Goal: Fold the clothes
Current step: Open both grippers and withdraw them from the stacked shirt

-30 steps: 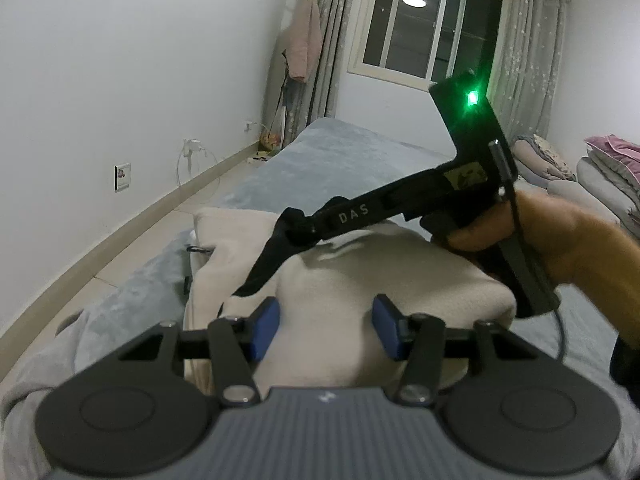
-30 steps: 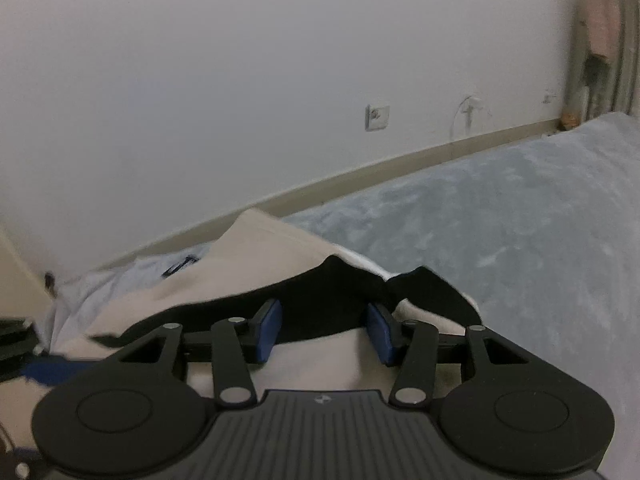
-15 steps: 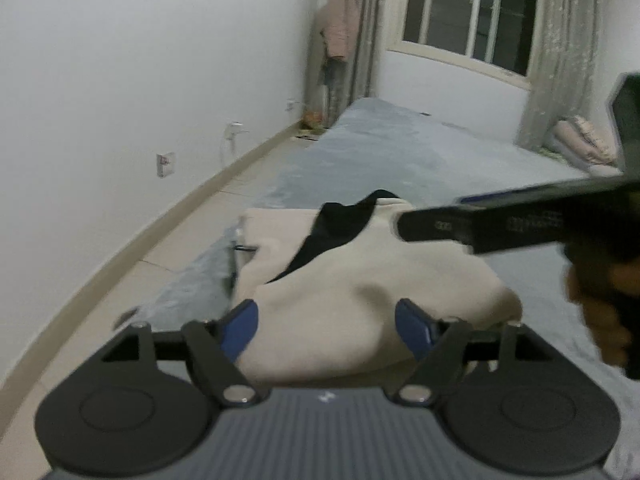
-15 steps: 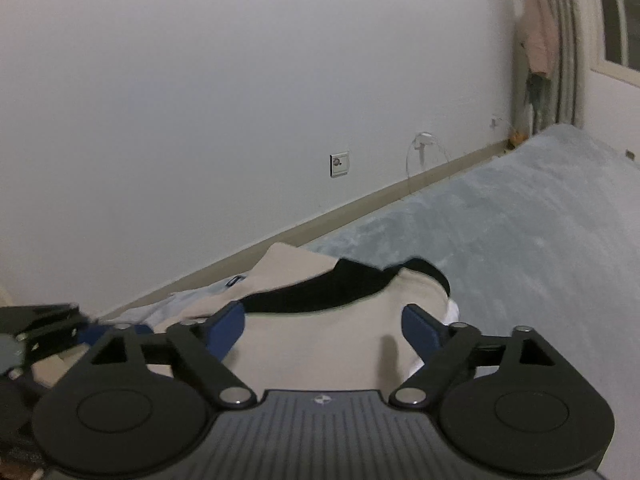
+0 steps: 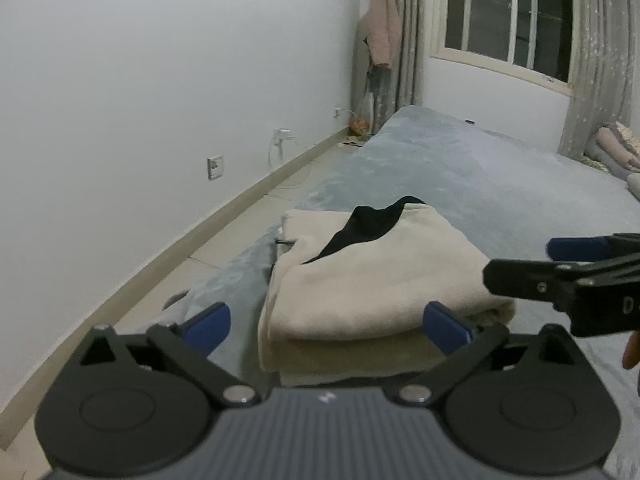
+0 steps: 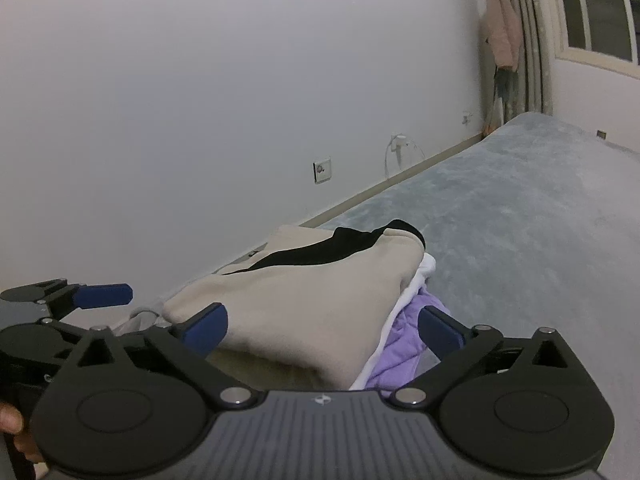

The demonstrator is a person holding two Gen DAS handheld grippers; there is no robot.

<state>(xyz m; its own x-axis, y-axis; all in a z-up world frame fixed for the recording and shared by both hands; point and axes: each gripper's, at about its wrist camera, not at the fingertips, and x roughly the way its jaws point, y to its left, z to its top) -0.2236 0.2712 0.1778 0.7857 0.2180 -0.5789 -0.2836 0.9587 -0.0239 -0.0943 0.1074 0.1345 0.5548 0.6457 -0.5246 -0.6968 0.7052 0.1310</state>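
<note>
Lying folded into a thick rectangular bundle on the grey bedcover (image 5: 500, 184), the cream garment (image 5: 384, 276) has its black collar lining (image 5: 360, 226) showing along the far edge, so as far as the pictures tell it already sits as the task wants. The left gripper (image 5: 326, 322) hangs just above its near edge with its jaws spread wide and nothing between them; the right gripper (image 6: 320, 326) is likewise spread and empty over the same bundle, and each shows at the edge of the other's view. Under the cream piece, the right wrist view shows a white layer (image 6: 408, 296) and a purple garment (image 6: 404, 344) peeking out, so this looks like a stack; whether those 2 are neatly folded I cannot tell, since only their edges show. Whether other clothes wait to be folded is also unclear: the pile of bedding (image 5: 612, 148) at the far right is cut off, and the near side of the bed is hidden behind the gripper bodies.
</note>
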